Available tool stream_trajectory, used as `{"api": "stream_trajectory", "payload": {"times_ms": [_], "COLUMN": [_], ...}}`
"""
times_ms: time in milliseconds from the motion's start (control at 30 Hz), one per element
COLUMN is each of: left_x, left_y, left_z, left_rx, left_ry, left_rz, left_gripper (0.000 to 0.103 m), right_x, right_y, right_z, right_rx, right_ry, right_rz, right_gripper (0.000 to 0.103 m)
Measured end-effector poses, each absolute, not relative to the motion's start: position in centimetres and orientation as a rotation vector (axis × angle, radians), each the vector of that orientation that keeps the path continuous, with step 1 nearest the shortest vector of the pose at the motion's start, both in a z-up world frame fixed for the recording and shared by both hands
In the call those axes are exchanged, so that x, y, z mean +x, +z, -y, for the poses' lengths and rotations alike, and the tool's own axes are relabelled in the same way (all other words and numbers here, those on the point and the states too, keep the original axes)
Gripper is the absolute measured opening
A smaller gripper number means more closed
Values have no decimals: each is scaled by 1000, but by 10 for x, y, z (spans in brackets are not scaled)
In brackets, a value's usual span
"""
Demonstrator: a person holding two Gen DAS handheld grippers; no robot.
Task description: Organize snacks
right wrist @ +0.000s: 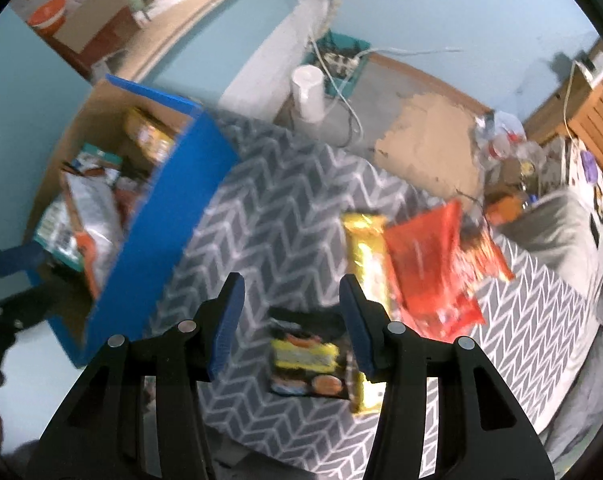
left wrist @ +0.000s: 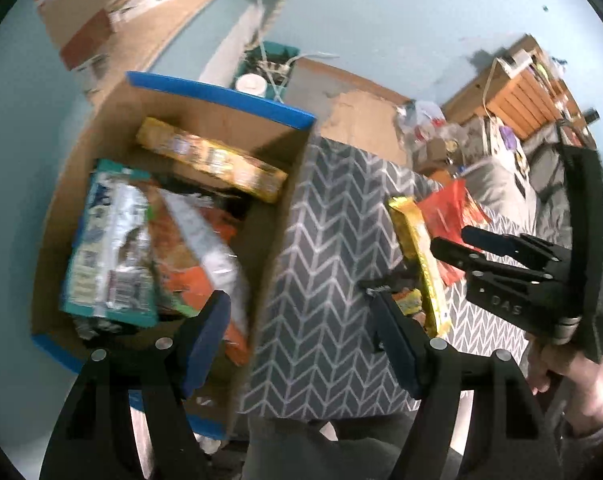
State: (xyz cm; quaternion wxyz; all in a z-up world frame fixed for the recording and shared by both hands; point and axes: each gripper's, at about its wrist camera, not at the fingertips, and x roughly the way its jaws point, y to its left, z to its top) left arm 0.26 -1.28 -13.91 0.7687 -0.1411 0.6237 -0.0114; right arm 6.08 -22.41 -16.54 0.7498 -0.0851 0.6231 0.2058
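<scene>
A cardboard box with blue edges (left wrist: pixel 221 94) (right wrist: pixel 173 208) stands left of a grey chevron ottoman (left wrist: pixel 325 264) (right wrist: pixel 277 216). It holds several snack packs, among them a yellow box (left wrist: pixel 209 158) and a teal-and-silver bag (left wrist: pixel 109 240). On the ottoman lie a gold bar pack (left wrist: pixel 417 264) (right wrist: pixel 367 248), a red bag (left wrist: pixel 447 212) (right wrist: pixel 425 268) and a small black-and-yellow pack (right wrist: pixel 305 356). My left gripper (left wrist: pixel 301 332) is open and empty above the box's near right side. My right gripper (right wrist: pixel 289 324) (left wrist: pixel 465 246) is open and empty just above the black-and-yellow pack.
A white cylinder (right wrist: pixel 309 90) and a teal bin with cables (right wrist: pixel 341 60) stand on the floor behind the ottoman. A wooden shelf (left wrist: pixel 529 92) and a pile of clutter (left wrist: pixel 429 128) are at the right. A grey cushion (right wrist: pixel 557 220) lies by the ottoman.
</scene>
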Motion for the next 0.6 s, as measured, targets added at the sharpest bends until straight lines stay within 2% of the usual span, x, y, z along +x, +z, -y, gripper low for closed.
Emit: {"api": "stream_trajectory", "payload": {"times_ms": [600], "left_x": [21], "left_y": [-217], "left_z": [90], "left_rx": [-245], "left_ry": [-86], "left_rz": [-1490], "left_gripper": [75], "right_x": [62], "right_y": [-247], "right_z": [275], "right_rx": [-197], "right_ry": [419], "right_rz": [-1442], "right_gripper": [49]}}
